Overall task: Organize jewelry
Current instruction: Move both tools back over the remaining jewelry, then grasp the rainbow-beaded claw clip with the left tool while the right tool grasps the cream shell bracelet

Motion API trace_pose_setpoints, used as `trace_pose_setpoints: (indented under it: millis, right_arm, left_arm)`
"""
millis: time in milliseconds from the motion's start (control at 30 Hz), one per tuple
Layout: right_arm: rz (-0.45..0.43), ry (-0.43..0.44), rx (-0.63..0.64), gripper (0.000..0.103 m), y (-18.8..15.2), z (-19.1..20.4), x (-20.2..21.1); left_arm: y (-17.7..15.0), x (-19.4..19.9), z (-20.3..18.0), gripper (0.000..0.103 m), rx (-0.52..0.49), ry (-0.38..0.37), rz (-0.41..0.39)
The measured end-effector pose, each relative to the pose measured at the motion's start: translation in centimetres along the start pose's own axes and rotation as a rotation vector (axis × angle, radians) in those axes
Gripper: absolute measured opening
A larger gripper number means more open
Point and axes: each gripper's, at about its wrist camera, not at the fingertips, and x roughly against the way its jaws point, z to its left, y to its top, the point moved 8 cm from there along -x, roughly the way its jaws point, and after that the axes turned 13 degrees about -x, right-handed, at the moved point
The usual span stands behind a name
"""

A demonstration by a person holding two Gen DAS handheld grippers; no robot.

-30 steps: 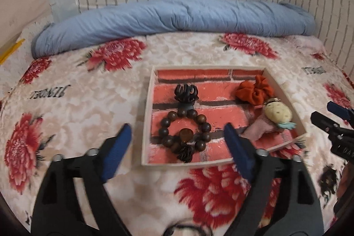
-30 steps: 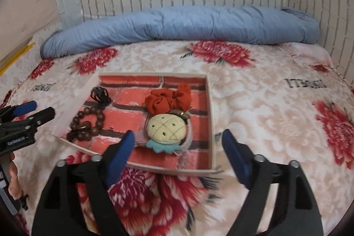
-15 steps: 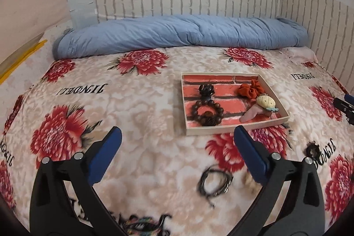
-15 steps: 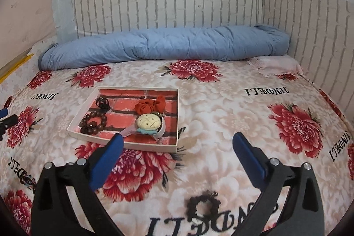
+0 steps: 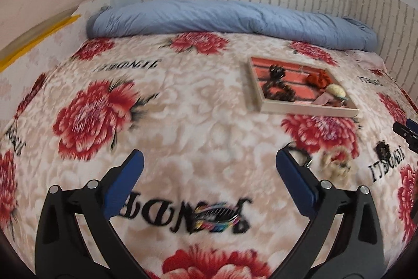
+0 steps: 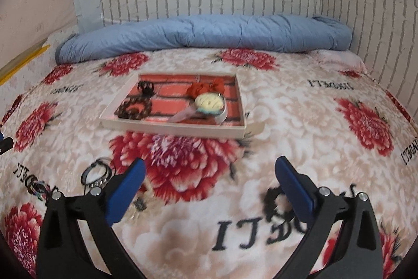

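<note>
Both hand-held grippers over bed w/ floral red-and-cream blanket (image 6: 300, 122). Left hand-held gripper (image 5: 207, 169): blue-padded jaws spread wide, nothing between them, above blanket lettering. Right hand-held gripper (image 6: 209, 173): likewise wide open, empty, over a large red flower print. Shallow cream-rimmed tray w/ red brick-pattern floor (image 6: 172, 127) sits mid-bed, well ahead of both. In tray: dark brown wooden bead bracelet (image 6: 134, 107) at near-left, black claw hair clip (image 6: 146, 88) behind it, red fabric scrunchie (image 6: 206, 88) toward back right, cream round plush hair tie w/ teal trim (image 6: 210, 102) in front of scrunchie. Loose on blanket, outside tray: thin black cord bracelet w/ metal ring (image 6: 98, 173) just beside right gripper's left finger; multicoloured braided bracelet (image 5: 218, 217) lying on black lettering near left gripper; black scrunchie-like ring (image 6: 274, 200) by right gripper's right finger, blurred. Rolled blue quilt (image 6: 203, 35) along headboard end.
</note>
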Motion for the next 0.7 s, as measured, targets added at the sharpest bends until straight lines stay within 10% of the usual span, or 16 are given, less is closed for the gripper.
trace_pose_setpoints:
  millis: [700]
  right_arm:
    - [0.122, -0.041, 0.066, 0.097, -5.9, 3.2, -6.2]
  left_arm:
    - [-8.4, -6.6, -3.4, 0.098, -0.029, -0.044, 0.166]
